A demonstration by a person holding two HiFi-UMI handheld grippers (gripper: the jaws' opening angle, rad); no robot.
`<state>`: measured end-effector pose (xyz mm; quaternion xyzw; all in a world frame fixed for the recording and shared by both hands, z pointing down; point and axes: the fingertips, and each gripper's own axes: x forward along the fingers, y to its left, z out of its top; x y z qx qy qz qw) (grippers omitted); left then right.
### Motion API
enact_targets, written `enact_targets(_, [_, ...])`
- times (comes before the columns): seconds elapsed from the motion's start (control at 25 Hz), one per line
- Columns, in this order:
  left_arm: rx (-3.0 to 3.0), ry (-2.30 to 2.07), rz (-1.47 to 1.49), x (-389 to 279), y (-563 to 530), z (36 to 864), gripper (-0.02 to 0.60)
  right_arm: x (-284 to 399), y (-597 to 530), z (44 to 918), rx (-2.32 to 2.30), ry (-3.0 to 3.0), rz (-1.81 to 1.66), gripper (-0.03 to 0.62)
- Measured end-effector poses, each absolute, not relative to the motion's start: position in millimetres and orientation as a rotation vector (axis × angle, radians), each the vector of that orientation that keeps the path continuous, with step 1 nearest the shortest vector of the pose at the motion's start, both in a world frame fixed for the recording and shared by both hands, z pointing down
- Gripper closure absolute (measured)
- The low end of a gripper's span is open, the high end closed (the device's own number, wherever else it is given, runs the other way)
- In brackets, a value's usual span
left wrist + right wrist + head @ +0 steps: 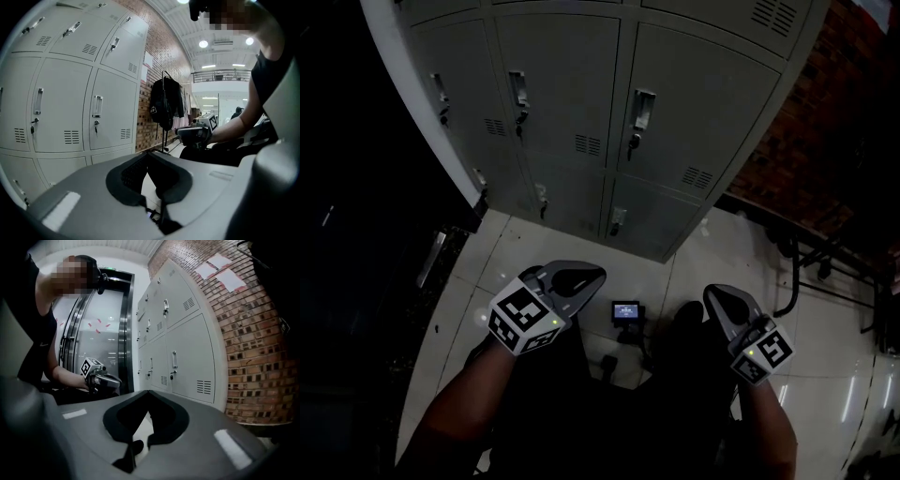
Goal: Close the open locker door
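Note:
A bank of grey lockers (581, 122) stands ahead of me, each door with a handle and a key lock. Every door I can see sits flush with its frame; none stands ajar. My left gripper (596, 275) is held low over the white floor, well short of the lockers, shut with nothing in it. My right gripper (713, 294) hangs at the same height to the right, also shut and empty. In the left gripper view the lockers (70, 103) fill the left side and the jaws of the left gripper (148, 153) meet at their tips. The right gripper view shows the lockers (183, 348) beyond the right gripper (149, 392).
A brick wall (806, 169) adjoins the lockers on the right, with a black metal frame (825, 262) at its foot. A dark bag hangs on a rack (165, 103). A small lit device (626, 310) lies on the floor between my grippers. Glass doors (93, 333) stand left of the lockers.

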<state>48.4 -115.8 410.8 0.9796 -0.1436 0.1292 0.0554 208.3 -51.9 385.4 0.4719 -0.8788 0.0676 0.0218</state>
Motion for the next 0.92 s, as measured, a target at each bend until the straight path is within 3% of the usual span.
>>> enact_targets(0.92, [2.970,-0.442,0.405,48,-115,413,0.569,204,-55,389,1.451,-2.712,0.238,0.592])
